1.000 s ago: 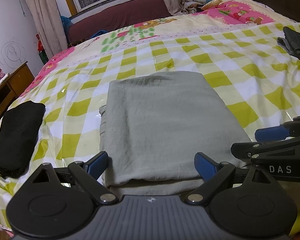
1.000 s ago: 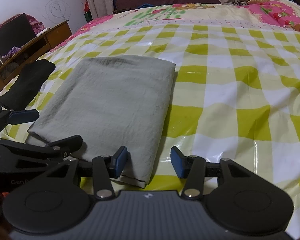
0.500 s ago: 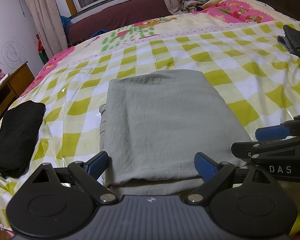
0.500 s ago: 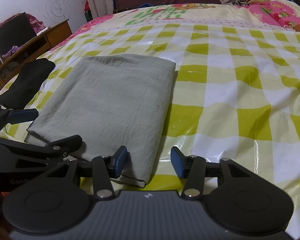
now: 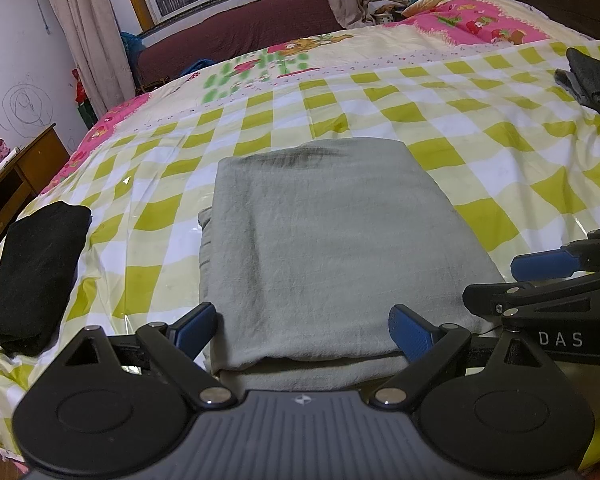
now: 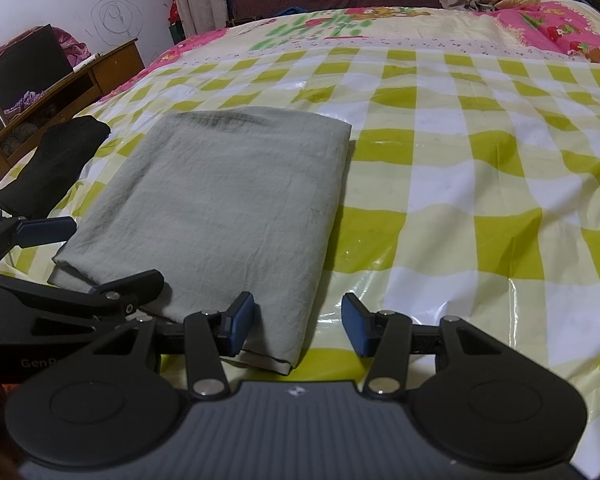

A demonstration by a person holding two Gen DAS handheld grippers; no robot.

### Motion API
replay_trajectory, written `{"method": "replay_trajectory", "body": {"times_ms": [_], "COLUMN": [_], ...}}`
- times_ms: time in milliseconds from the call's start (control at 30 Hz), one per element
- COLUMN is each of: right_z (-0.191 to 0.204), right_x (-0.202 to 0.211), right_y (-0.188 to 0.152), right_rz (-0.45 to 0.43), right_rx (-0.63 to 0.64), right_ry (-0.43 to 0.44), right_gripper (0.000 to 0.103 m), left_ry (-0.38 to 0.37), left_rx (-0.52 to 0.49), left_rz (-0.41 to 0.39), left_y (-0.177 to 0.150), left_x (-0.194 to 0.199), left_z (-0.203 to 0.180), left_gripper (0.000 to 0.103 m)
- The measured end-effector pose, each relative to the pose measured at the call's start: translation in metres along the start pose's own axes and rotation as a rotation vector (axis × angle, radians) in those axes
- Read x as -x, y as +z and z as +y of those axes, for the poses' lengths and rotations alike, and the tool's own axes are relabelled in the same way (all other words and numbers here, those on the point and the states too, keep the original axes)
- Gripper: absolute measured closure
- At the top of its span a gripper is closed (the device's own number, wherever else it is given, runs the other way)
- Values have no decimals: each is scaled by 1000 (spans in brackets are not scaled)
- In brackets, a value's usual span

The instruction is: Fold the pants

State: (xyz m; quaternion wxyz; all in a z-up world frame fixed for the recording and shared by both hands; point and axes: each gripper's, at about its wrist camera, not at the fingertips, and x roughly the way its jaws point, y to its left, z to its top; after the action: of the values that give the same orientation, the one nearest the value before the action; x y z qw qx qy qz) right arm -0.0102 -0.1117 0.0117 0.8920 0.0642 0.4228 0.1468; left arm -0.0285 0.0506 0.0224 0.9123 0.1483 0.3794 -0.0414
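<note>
The grey pants (image 5: 332, 248) lie as a folded, layered rectangle on the checked sheet (image 6: 480, 184) of the bed, directly ahead of both claws. Our left gripper (image 5: 304, 328) stands with its jaws spread wide, the near folded edge of the pants lying between its blue pads (image 5: 192, 326), gripping nothing. Our right gripper (image 6: 298, 324) is likewise parted and empty, its left pad over the near right corner of the pants, its right pad over bare sheet.

We judge the folding to be nearly or wholly done: the layers sit squared, with only a slight overhang along the left and near edges. The next move, we think, calls either for a last tidy of that lower layer or for lifting the bundle by its near edge with both claws.

Counting outward: two grippers, one pair of grey pants, one folded black garment (image 5: 32, 272) to the left, one dark garment (image 5: 596, 76) at the far right, one wooden desk (image 6: 60, 92).
</note>
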Motion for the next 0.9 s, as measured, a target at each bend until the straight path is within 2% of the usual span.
{"method": "replay_trajectory", "body": {"times_ms": [467,900], "right_z": [0,-3], "right_x": [-1,0], "right_y": [1,0], "right_rz": [10,-9], "right_rx": [18,-2], "right_ry": [6,5], "right_gripper": [51,51], "left_ry": [45,32], "left_rx": [-53,-31], "left_rz": [-6,8], "left_y": [1,2], "left_x": [4,2], "left_z": [-3,-5], "left_gripper": [0,0]}}
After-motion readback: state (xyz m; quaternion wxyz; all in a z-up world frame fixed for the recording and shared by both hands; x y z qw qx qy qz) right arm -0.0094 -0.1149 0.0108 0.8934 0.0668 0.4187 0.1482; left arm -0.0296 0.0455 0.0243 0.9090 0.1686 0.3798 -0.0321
